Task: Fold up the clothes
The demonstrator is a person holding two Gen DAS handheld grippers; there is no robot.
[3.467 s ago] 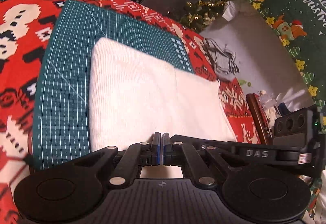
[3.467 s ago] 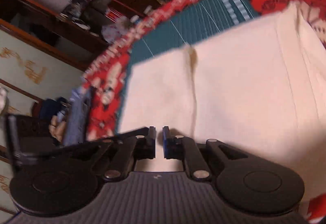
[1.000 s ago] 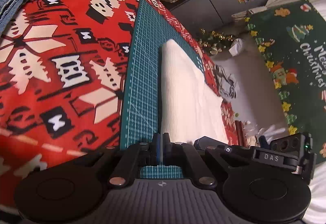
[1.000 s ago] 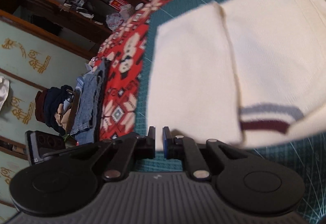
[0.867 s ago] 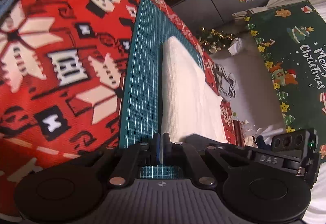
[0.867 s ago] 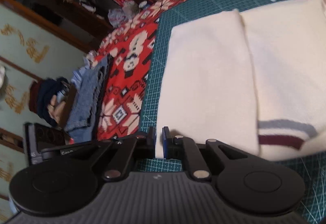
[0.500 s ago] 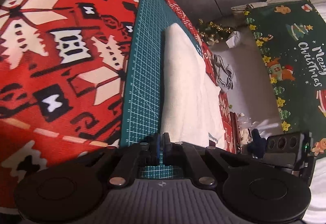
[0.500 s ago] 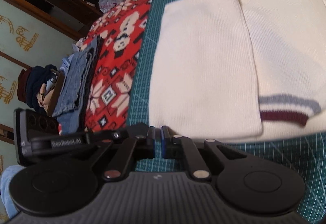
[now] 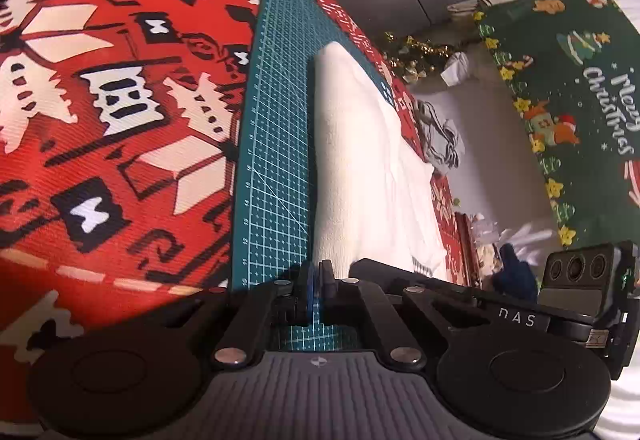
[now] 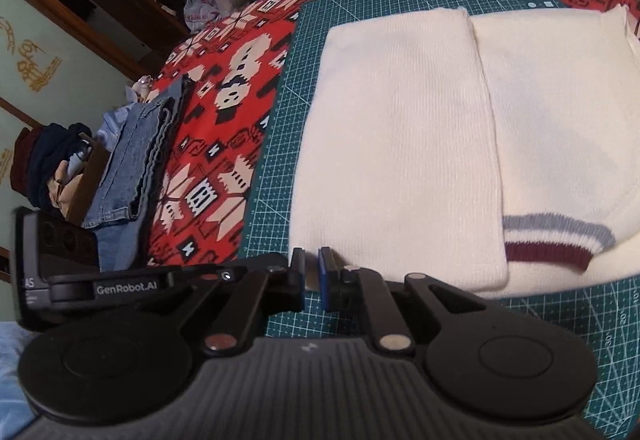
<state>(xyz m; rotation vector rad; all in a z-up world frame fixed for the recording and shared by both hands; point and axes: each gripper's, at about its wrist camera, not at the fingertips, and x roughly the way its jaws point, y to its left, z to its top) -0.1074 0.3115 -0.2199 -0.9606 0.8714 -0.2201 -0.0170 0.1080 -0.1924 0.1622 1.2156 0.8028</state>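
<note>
- Overall, a cream rib-knit sweater (image 10: 400,144) was seen folded into a flat rectangle on a teal gridded cutting mat (image 10: 280,144); a folded-over panel was laid beside a second panel, with a grey-blue and maroon striped cuff (image 10: 548,244) at the near edge.
- The mat was laid on a red woven tablecloth (image 10: 224,112) printed with white and black blocky motifs.
- Folded blue denim (image 10: 132,164) was stacked at the cloth's far left edge, well apart from the sweater.
- From the left wrist the sweater (image 9: 352,168) was viewed edge-on as a thick, soft ridge; its far end and right side were foreshortened and hard to read.
- A crumpled grey garment (image 9: 440,140) was noted past the table edge; detail could not be made out.
- The sweater's right side was cut off by the right wrist frame.
- Left gripper (image 9: 316,280): jaws were pressed nearly together, only a blue pad strip visible between; nothing was seen held, with the tips just beside the sweater's near corner over the mat.
- Right gripper (image 10: 310,272): jaws were parted by a narrow gap, empty, set at the sweater's near left corner; contact with the knit could not be told.
</note>
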